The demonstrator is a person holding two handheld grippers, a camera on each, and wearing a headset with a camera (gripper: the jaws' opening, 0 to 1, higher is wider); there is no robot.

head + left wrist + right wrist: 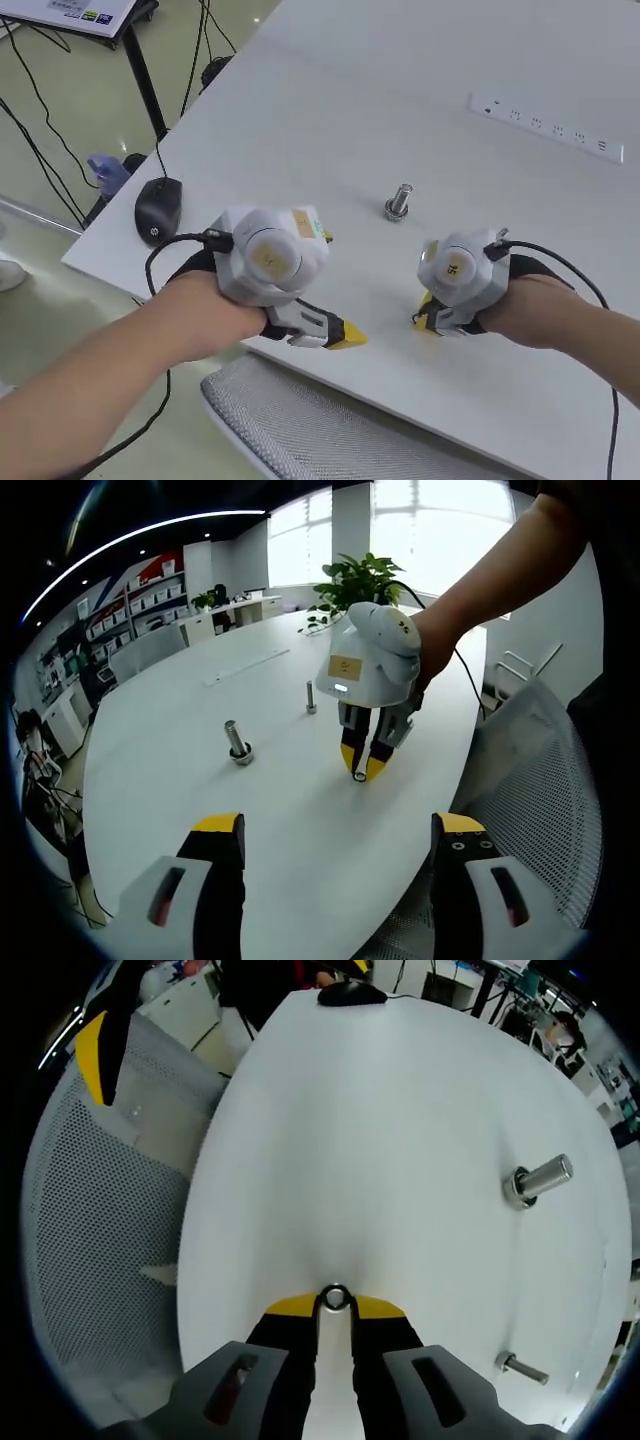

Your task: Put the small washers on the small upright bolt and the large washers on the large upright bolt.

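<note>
Closest to the lens: left gripper (pixel 338 832), jaws spread wide, nothing between them, hovering over the bare table (pixel 180 780) near its front edge. Just ahead, right gripper (pixel 362 768), tips down at the tabletop and pinched tight on a small metal washer (pixel 335 1298), caught right at the yellow ends. From the head view, two hands side by side at the near edge of the table, each wrapped around its tool.

Farther back, large bolt (pixel 538 1180), upright, with a wider collar at its foot. Cannot tell whether that is a head, a nut or a washer already seated. Small bolt (pixel 520 1367) upright beside it, thin shaft apparently bare. Both well apart from the held washer.

Judging by that, early in the job. One washer in the grip, none clearly threaded on either shaft. Hard to size the held ring for certain. Looks small, so probably bound for the small bolt. Left to do: lift, carry over the matching bolt, lower it over the top, let go, then the same for the rest.
</note>
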